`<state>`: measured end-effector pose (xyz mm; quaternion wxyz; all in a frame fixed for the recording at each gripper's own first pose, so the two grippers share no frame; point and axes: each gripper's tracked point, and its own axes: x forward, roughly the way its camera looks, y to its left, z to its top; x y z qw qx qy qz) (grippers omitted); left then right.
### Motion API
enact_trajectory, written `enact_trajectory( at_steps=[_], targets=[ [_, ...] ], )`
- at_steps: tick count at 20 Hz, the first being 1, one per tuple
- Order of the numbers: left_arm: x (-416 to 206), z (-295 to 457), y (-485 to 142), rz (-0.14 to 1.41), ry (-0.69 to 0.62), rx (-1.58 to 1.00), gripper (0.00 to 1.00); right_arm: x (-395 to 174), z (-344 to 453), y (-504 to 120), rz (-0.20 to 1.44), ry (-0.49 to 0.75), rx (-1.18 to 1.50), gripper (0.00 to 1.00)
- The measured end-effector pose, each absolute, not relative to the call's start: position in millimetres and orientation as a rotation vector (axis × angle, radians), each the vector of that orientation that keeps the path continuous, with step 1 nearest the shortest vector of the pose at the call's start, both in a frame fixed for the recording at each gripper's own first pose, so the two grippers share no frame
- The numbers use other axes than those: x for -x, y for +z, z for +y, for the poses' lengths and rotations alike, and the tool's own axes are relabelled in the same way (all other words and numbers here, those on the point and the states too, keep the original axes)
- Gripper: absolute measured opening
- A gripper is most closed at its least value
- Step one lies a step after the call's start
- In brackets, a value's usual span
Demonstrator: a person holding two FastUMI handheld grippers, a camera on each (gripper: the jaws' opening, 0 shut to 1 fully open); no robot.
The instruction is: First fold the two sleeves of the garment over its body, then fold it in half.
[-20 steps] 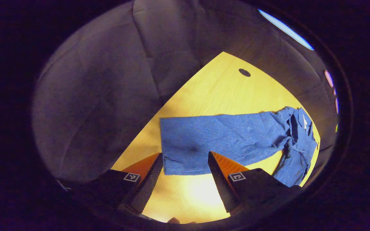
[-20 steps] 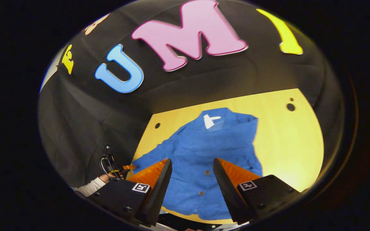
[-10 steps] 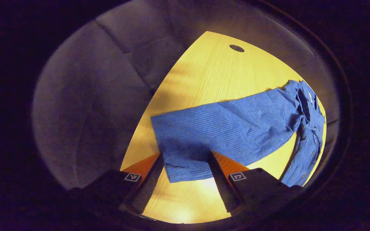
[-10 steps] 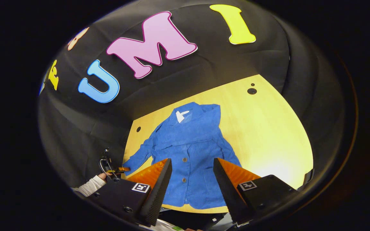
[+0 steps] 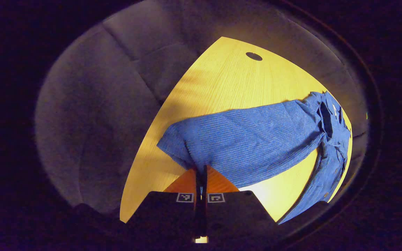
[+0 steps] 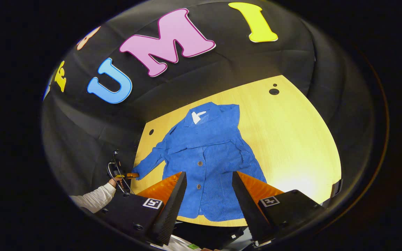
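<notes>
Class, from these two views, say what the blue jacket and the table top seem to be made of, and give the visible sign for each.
Blue jacket: a soft, matt woven cloth, probably corduroy or a similar ribbed cotton; fine parallel ribs run along the sleeve, which rumples where the left gripper pinches it. Table: light wood or wood-look laminate, smooth and slightly glossy; straight grain lines and a bright glare patch show, but veneer or solid cannot be told.

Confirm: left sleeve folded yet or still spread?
Still spread. The left sleeve stretches out from the blue jacket across the table; left claw pinches its cuff.
</notes>
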<state>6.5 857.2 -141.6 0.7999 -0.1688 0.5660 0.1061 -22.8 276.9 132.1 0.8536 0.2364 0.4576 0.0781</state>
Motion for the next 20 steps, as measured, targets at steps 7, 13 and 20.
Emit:
enact_trajectory(
  at_steps=[7, 13, 20],
  targets=[
    [-46, 835, -25, 0.963, 0.155, 0.218, 0.00, 31, 235, 117, 0.962, 0.158, -0.475, 0.85],
    [-99, 715, 104, 0.767, -0.008, 0.203, 0.00, 24, 219, 109, 0.955, 0.231, -0.482, 0.86],
    [-159, 532, 162, 0.724, -0.193, 0.049, 0.00, 55, 172, 98, 0.968, 0.242, -0.471, 0.85]
  ],
)
